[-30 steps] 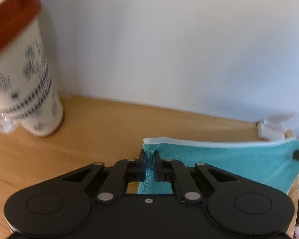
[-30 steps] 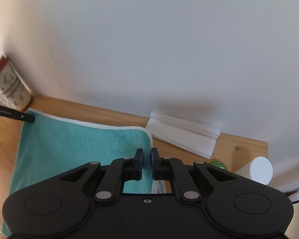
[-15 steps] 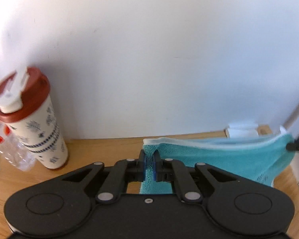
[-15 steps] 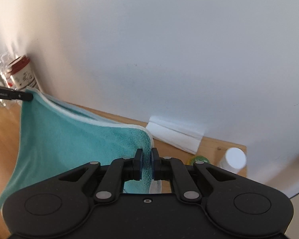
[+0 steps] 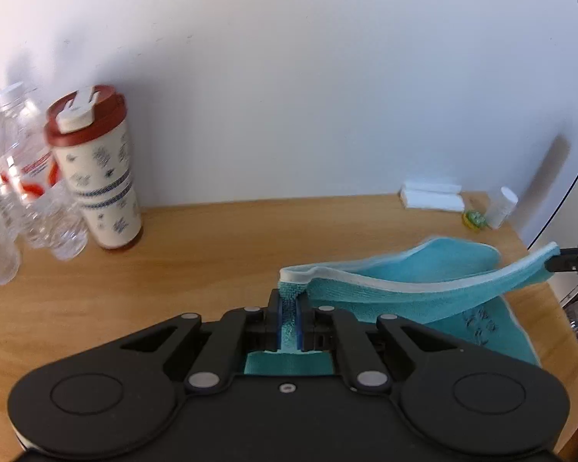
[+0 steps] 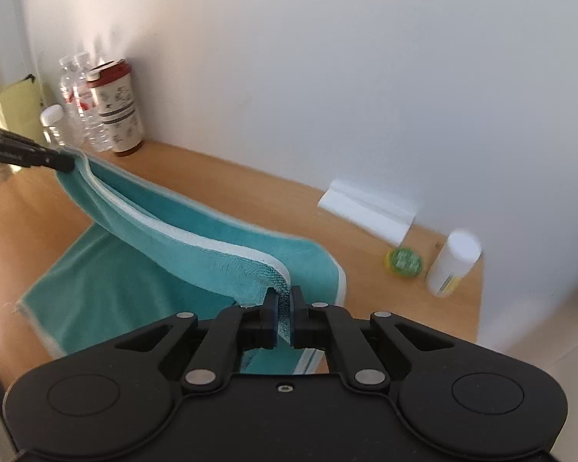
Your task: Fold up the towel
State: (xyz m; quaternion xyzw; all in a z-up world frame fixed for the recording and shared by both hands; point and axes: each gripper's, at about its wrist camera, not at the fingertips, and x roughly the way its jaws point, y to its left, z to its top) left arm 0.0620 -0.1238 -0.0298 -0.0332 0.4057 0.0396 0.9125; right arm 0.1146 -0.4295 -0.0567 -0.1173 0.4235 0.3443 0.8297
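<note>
A teal towel (image 5: pixel 424 292) with a white border hangs between both grippers above a wooden table (image 5: pixel 196 254). My left gripper (image 5: pixel 288 310) is shut on one corner of its lifted edge. The right gripper (image 6: pixel 283 308) is shut on the other corner of that towel (image 6: pixel 165 246). The lifted edge sags in a curve between them, while the rest of the cloth lies flat on the table below. The right gripper's tip (image 5: pixel 558 263) shows at the right edge of the left wrist view, and the left gripper's tip (image 6: pixel 57 161) at the left of the right wrist view.
A patterned tumbler with a red lid (image 5: pixel 96 169) and clear water bottles (image 5: pixel 15 192) stand at the back left by the white wall. A folded white cloth (image 6: pixel 366 211), a small green item (image 6: pixel 404 261) and a white bottle (image 6: pixel 451 265) sit at the back right near the table edge.
Both grippers have risen and pulled back from the wall with the towel's edge, so more of the table and the flat part of the towel now show.
</note>
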